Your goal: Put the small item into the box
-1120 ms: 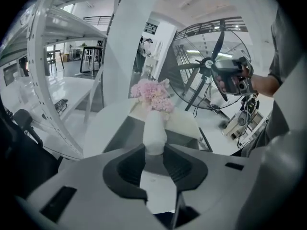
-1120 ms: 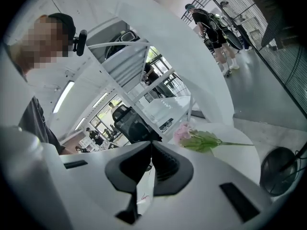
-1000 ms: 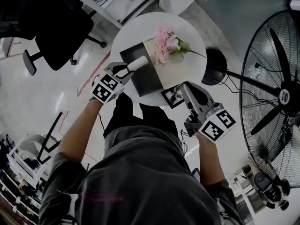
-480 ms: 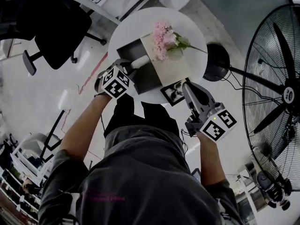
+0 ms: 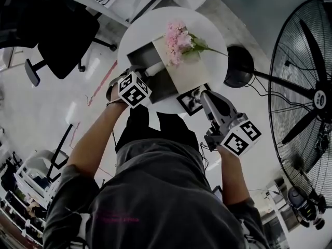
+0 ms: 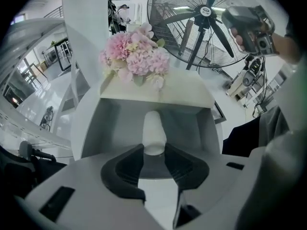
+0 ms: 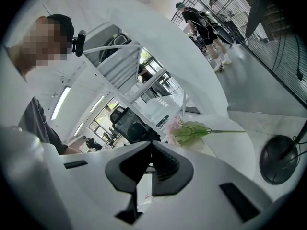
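Over the round white table (image 5: 207,27), the left gripper (image 6: 154,155) is opening its jaws around the white cylinder (image 6: 154,128) above the open box (image 6: 120,123), the right gripper (image 7: 149,157) idling closed and empty; the cylinder is probably risking a clip on the near rim, tumbling out.

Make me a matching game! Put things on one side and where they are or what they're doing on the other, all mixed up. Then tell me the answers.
Things:
1. white tube
2. pink flowers
3. fan
4. right gripper

Places or states:
A. stands on the floor beside the round table
B. jaws together
C. between the left gripper's jaws, at the open box
D. lies on the pale panel behind the box's hollow

Pairs: 1-C, 2-D, 3-A, 4-B.

The left gripper's jaws are opening, with the tube between them.
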A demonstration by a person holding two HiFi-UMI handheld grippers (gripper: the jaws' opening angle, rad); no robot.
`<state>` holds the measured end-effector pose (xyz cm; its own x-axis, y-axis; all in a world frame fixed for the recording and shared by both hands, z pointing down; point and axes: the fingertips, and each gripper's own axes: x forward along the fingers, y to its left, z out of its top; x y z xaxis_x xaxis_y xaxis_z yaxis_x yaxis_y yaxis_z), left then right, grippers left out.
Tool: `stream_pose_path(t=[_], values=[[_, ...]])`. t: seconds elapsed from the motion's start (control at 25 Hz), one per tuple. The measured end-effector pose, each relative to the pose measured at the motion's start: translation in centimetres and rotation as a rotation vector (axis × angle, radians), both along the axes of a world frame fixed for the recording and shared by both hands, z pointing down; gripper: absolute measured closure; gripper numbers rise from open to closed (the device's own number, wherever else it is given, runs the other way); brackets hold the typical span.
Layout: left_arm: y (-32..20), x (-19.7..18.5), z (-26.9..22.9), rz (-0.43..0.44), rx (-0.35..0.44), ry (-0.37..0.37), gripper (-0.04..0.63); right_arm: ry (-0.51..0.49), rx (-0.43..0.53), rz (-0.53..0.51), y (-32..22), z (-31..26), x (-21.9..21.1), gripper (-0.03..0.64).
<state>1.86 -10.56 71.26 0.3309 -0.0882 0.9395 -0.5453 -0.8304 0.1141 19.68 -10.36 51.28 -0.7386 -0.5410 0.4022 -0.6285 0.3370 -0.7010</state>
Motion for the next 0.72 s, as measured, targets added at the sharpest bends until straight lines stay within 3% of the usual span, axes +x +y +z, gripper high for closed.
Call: stream_pose_path(t=[0.36, 0.72], values=[[1.0, -1.0, -2.1, -0.021, 0.001, 0.033, 0.405, -0.006, 0.028, 0.004, 0.4, -1.2, -1.3, 0.594], [0.1, -1.8, -10.4, -0.081, 0.133, 0.196, 0.409, 0.001, 0.095, 0.023, 0.4, -3.9, -3.8, 0.594]])
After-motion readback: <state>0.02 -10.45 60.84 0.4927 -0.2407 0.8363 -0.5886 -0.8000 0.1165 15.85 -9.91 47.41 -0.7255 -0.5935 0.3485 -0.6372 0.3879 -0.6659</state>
